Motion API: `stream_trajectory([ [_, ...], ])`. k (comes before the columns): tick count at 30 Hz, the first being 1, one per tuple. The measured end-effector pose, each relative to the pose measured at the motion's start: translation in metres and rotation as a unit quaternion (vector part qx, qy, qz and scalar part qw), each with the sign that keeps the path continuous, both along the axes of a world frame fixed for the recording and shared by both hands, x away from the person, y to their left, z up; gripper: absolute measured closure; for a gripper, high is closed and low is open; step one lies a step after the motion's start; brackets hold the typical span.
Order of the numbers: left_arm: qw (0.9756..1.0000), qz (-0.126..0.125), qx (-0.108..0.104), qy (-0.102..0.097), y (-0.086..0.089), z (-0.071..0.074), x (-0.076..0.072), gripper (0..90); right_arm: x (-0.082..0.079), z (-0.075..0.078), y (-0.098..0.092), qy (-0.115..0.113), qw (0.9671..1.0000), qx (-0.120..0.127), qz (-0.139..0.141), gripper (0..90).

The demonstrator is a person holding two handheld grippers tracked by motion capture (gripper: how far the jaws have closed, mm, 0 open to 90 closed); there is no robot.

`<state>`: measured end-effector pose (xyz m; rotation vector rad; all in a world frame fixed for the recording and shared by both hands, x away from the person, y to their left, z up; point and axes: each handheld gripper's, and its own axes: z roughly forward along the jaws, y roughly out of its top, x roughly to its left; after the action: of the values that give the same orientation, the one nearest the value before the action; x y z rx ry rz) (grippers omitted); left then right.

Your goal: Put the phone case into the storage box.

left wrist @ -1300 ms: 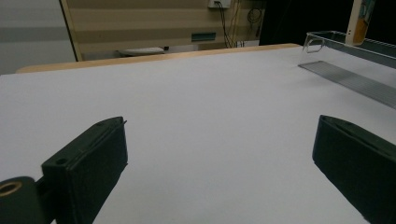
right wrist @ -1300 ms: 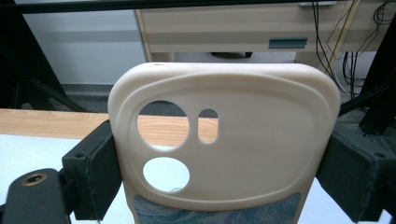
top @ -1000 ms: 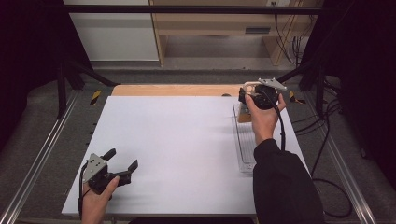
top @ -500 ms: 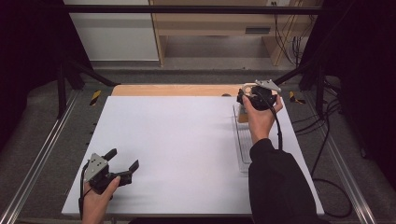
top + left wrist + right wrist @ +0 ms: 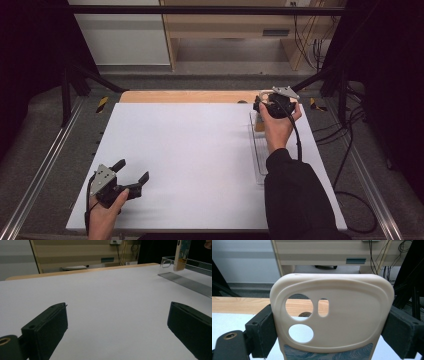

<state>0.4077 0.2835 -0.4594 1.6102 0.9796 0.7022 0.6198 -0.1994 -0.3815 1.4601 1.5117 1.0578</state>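
A cream phone case (image 5: 337, 315) with round camera holes and a blue wave pattern at its bottom stands upright between the jaws of my right gripper (image 5: 332, 332), which is shut on its two side edges. From above, the right gripper (image 5: 265, 104) is over the far end of a clear plastic tray (image 5: 259, 155) at the table's right, and the case (image 5: 259, 124) hangs down into that end. My left gripper (image 5: 132, 171) rests at the near left of the white table (image 5: 200, 150), open with nothing between its jaws. The left gripper view has the case (image 5: 180, 255) and the tray (image 5: 190, 280) far off at upper right.
A wooden strip (image 5: 185, 96) runs along the table's far edge. Yellow-black clamps (image 5: 102, 104) (image 5: 315, 104) sit at both far corners. Metal rails flank the table, and cables (image 5: 350, 150) lie on the floor at the right.
The right gripper with the phone case has shifted slightly to the left over the tray's far end. The left gripper has not moved.
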Motion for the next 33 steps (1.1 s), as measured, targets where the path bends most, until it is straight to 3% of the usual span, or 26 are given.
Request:
stream_trajectory([
  [33, 1.0, -0.008, 0.001, -0.005, -0.0004, 0.0002, -0.0001, 2.6, 0.0074, -0.008, 0.0043, -0.013, 0.9999, 0.003, -0.01, 11.5],
])
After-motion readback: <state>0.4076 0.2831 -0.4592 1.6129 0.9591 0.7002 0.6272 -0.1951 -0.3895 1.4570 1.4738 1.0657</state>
